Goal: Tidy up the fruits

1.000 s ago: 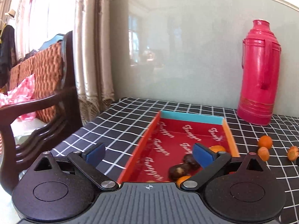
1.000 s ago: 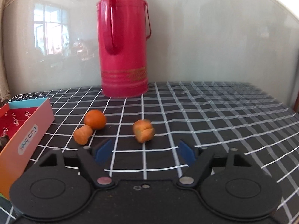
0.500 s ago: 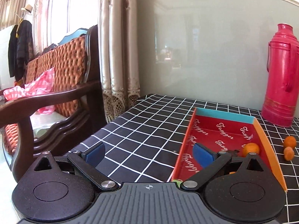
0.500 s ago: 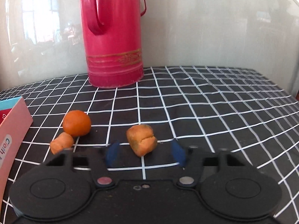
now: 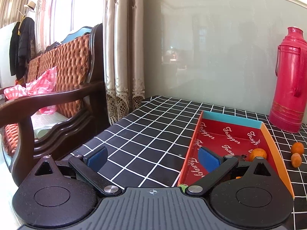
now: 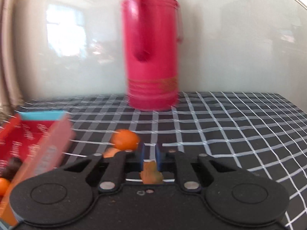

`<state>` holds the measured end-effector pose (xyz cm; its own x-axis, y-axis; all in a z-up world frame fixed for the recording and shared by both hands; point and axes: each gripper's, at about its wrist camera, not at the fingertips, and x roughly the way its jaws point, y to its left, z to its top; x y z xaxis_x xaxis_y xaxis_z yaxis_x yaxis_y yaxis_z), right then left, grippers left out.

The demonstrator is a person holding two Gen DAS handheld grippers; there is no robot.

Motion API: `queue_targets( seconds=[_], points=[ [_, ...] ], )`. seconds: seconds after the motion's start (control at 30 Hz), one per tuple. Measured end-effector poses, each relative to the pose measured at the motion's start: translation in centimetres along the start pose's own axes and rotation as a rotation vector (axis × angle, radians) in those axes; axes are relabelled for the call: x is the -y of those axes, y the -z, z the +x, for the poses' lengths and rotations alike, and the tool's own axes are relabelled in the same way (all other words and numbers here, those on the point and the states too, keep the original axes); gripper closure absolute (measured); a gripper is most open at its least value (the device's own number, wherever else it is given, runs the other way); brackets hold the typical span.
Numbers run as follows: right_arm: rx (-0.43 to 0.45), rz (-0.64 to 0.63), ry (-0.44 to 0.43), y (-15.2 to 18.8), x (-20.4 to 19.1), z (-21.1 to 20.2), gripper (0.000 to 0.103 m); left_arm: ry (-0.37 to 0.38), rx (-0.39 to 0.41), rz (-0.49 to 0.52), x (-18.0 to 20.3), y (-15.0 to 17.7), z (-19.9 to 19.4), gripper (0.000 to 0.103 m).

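My right gripper point(image 6: 149, 154) is shut on a lumpy orange-brown fruit point(image 6: 151, 173), held above the checked tablecloth; this view is blurred. Just left of it a round orange fruit point(image 6: 125, 139) and a smaller orange piece point(image 6: 109, 152) lie on the cloth. The red box point(image 6: 28, 140) stands at the left with dark fruits point(image 6: 11, 167) and an orange one point(image 6: 3, 186) inside. My left gripper point(image 5: 152, 157) is open and empty, left of the red box point(image 5: 228, 134), which holds an orange fruit point(image 5: 258, 153). Two orange fruits point(image 5: 297, 148) point(image 5: 296, 160) lie right of the box.
A tall red thermos point(image 6: 151, 53) point(image 5: 290, 80) stands at the back against the pale wall. A wooden chair with woven orange back point(image 5: 63, 72) and curtains point(image 5: 122, 48) are beyond the table's left edge. The checked cloth point(image 6: 230, 126) stretches to the right.
My right gripper has closed on the lumpy fruit, lifted it and swung left toward the box. My left gripper has drifted left and back, staying open.
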<state>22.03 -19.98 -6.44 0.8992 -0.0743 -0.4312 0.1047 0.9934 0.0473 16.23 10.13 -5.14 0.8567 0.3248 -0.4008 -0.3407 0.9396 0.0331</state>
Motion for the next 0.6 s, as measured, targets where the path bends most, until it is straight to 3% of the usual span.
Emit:
queue_targets(
  seconds=[0.13, 0.2, 0.23, 0.6],
  points=[
    [0.046, -0.086, -0.068, 0.0, -2.9, -1.6, 0.099, -0.004, -0.007, -0.001, -0.1, 0.1, 0.1, 0.003],
    [0.042, -0.106, -0.066, 0.2, -3.4, -1.6, 0.090, -0.007, -0.008, -0.002, -0.2, 0.1, 0.1, 0.003],
    [0.036, -0.102, -0.059, 0.4, -3.1, -1.6, 0.084, -0.009, -0.007, -0.001, -0.2, 0.1, 0.1, 0.003],
    [-0.134, 0.059, -0.042, 1.4, 2.7, 0.6, 0.076, 0.030, 0.003, 0.005, 0.6, -0.2, -0.2, 0.000]
  ],
)
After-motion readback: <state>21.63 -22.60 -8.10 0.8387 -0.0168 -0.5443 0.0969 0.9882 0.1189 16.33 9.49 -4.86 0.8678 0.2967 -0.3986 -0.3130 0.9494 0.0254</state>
